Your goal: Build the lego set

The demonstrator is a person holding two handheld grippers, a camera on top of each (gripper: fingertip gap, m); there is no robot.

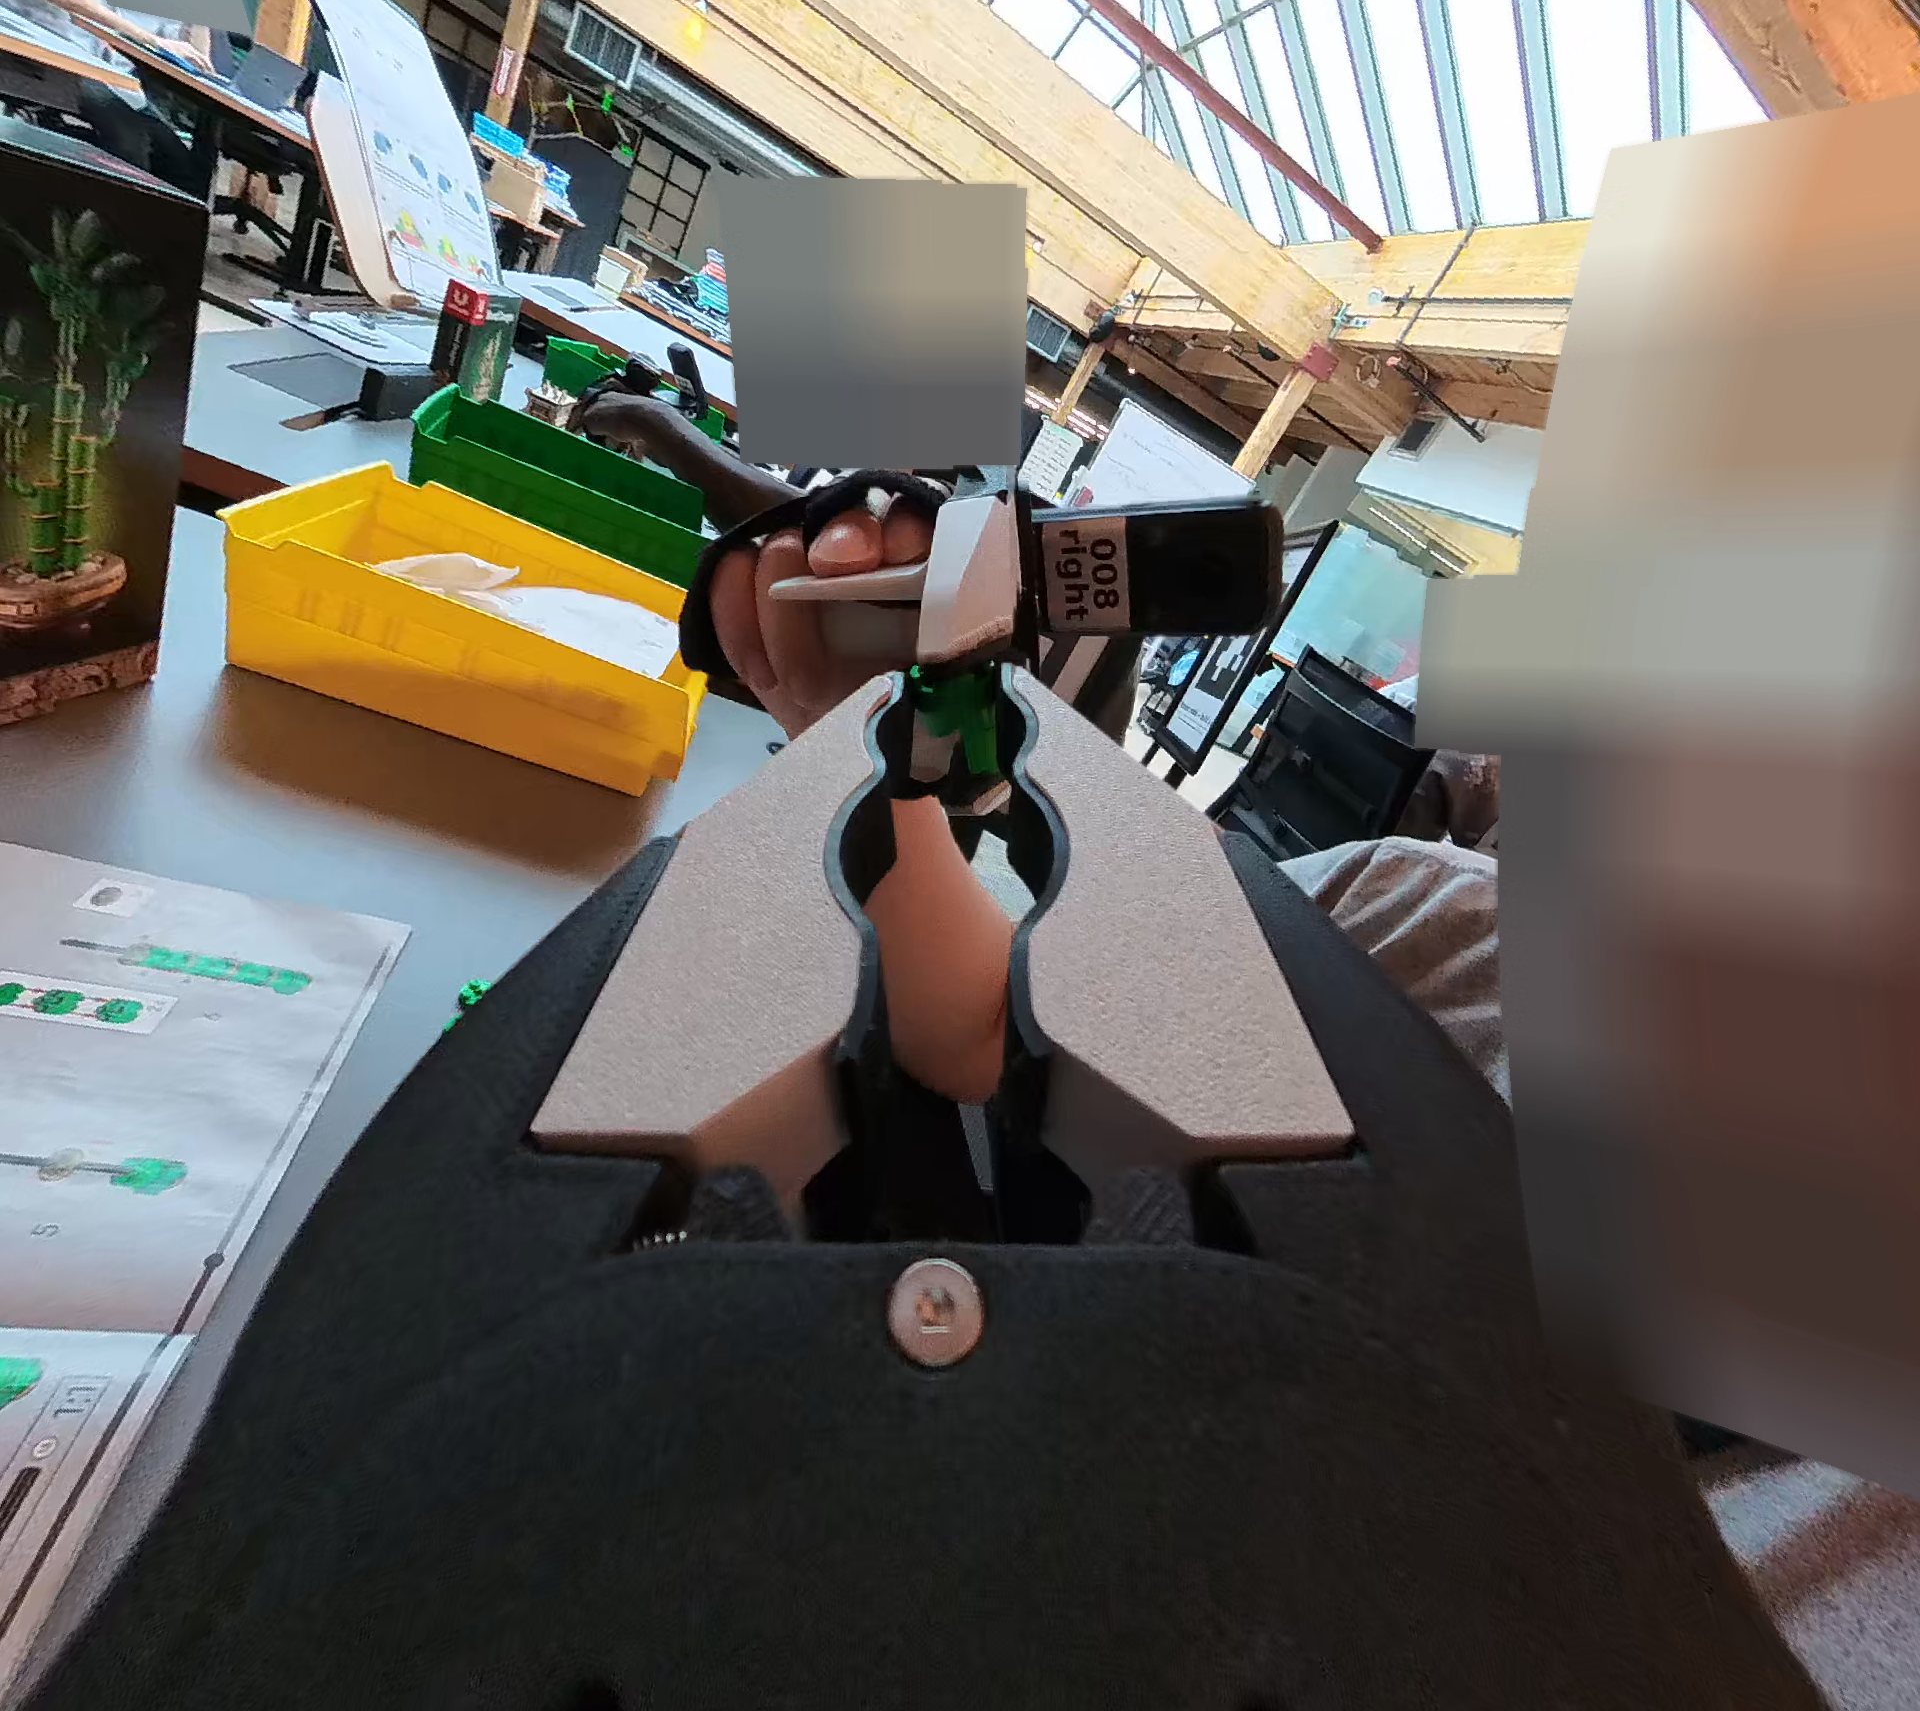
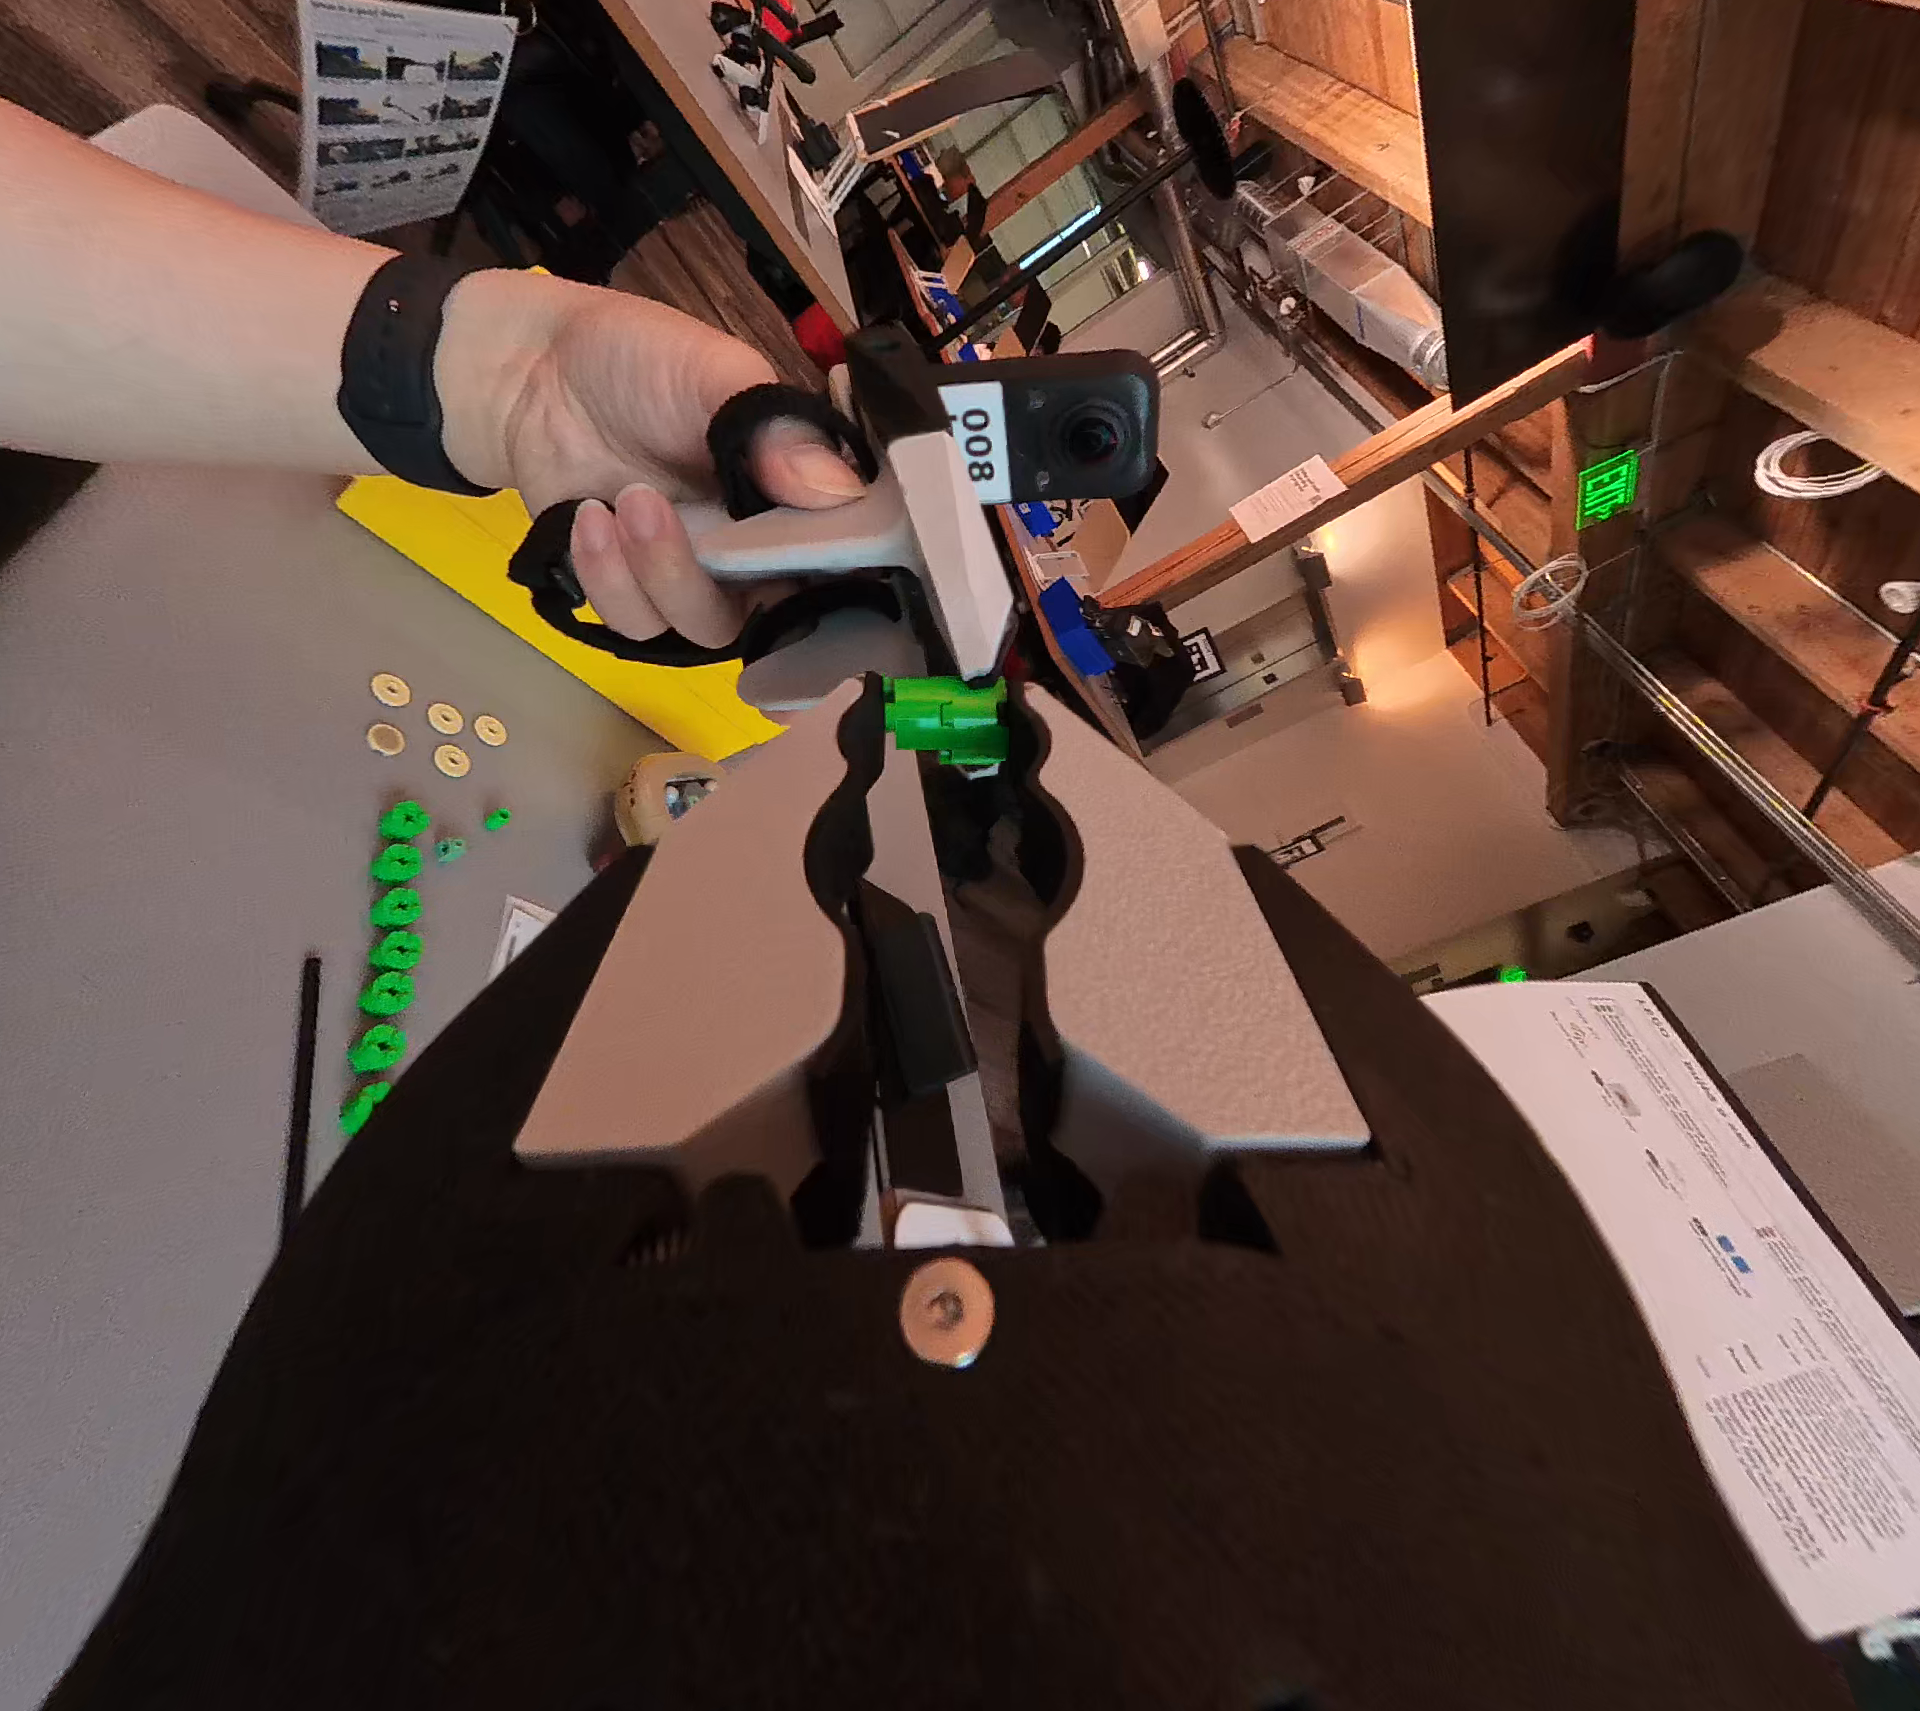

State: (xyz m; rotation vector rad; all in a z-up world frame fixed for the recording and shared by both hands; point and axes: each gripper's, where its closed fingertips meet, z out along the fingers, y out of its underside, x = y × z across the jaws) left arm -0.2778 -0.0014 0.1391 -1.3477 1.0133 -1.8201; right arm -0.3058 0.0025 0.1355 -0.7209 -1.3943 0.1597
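Observation:
Both grippers are held up above the table and meet tip to tip. In the left wrist view my left gripper point(image 1: 954, 697) has its jaws nearly closed on a small green lego piece point(image 1: 964, 726). The right gripper's handle and camera point(image 1: 1049, 583), held by a hand, sit just beyond it. In the right wrist view my right gripper point(image 2: 943, 705) is shut on a bright green lego piece point(image 2: 940, 719). The left gripper's handle point(image 2: 831, 539), in the other hand, is right behind it. Whether this is one joined piece or two, I cannot tell.
On the grey table lie a row of green round pieces point(image 2: 393, 934), several tan discs point(image 2: 442, 726), a thin black rod point(image 2: 307, 1069) and an instruction booklet point(image 1: 156, 1090). A yellow bin point(image 1: 447, 643), a green bin point(image 1: 551, 456) and the set's box point(image 1: 73, 435) stand behind. My two grippers' fingertips are within a few centimetres of each other.

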